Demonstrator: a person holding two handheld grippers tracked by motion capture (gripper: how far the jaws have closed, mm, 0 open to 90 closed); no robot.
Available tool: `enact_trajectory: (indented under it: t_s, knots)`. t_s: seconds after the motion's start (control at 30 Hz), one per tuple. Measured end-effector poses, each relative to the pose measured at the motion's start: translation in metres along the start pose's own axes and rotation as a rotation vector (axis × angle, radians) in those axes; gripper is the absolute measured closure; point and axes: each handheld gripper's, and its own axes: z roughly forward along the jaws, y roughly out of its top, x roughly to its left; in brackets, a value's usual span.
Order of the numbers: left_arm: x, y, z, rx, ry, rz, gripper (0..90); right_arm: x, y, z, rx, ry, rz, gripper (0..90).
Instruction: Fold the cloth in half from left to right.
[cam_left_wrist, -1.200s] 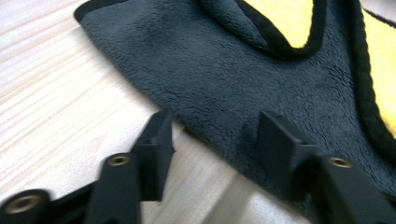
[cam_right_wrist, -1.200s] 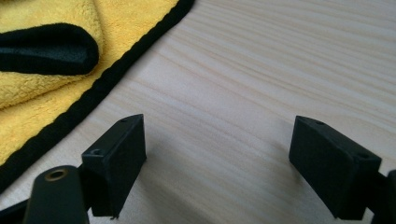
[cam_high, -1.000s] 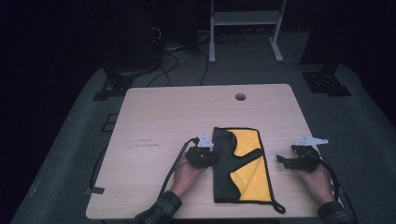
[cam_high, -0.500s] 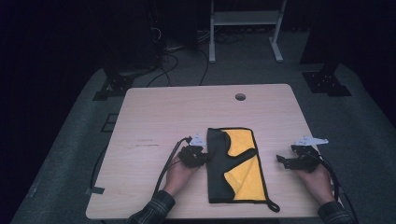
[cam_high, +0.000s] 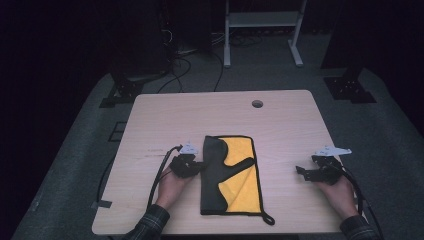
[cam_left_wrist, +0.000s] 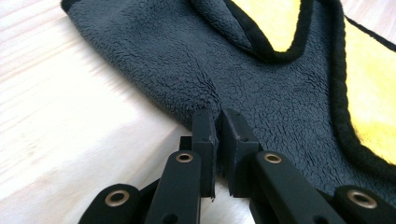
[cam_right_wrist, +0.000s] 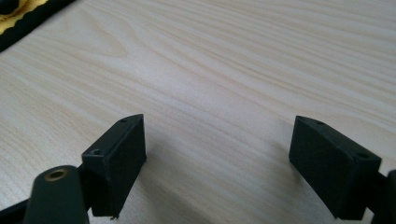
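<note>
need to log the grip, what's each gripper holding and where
Left gripper pinches the cloth at its grey left edge; right gripper holds nothing.

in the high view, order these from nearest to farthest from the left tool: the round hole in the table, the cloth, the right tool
1. The cloth: pinched at its grey edge by the left tool.
2. The right tool: across the cloth, near the table's right edge.
3. The round hole: toward the far edge, right of centre; not much farther than the right tool.

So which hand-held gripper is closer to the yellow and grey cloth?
Left. The left hand-held gripper pinches the cloth at its grey left edge; the right hand-held gripper sits open on bare table, well off to the cloth's right.
</note>
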Motion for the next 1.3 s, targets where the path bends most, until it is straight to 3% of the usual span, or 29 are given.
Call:
enact_trajectory:
  t_s: [0.27,0.3,0.33,0.37,0.43,0.57,0.7,0.77,0.87,0.97,1.17,1.3]
  knots:
    - [-0.001,-0.002,-0.002,-0.005,0.009,-0.007,82.3,0.0,0.0,0.0,0.0,0.0,0.0,17.5]
    - [-0.001,-0.003,-0.003,-0.011,0.012,-0.011,75.4,0.0,0.0,0.0,0.002,-0.001,0.0,16.6]
    - [0.0,-0.003,-0.005,-0.015,0.012,-0.014,75.4,0.0,0.0,0.0,0.002,-0.001,0.0,16.6]
    - [0.001,-0.005,-0.006,-0.026,0.006,-0.027,69.9,0.0,0.0,0.0,0.003,-0.002,-0.001,16.4]
    - [0.003,-0.007,-0.011,-0.022,-0.008,-0.048,53.9,0.0,0.0,0.0,0.005,-0.003,0.002,13.1]
    - [0.004,-0.016,-0.026,-0.041,0.04,-0.041,31.4,0.0,0.0,0.001,0.009,-0.002,0.002,12.6]
    - [0.005,-0.026,-0.044,-0.06,0.094,-0.034,17.5,0.0,0.0,0.001,0.009,-0.002,0.003,12.7]
    - [0.005,-0.032,-0.049,-0.041,0.127,-0.015,11.1,0.0,0.0,0.0,0.008,-0.002,0.001,13.2]
    - [0.004,-0.04,-0.053,-0.012,0.136,-0.003,3.5,0.0,0.0,0.0,0.008,-0.003,0.002,13.6]
    - [0.003,-0.047,-0.056,0.017,0.128,0.013,1.1,0.0,0.0,0.0,0.008,0.0,0.0,14.1]
    - [0.001,-0.062,-0.063,0.04,0.171,0.046,0.0,0.001,0.001,0.0,0.004,0.024,0.012,14.3]
    - [0.005,-0.071,-0.063,0.064,0.165,0.043,0.0,0.002,0.004,-0.002,-0.009,0.048,0.022,14.3]
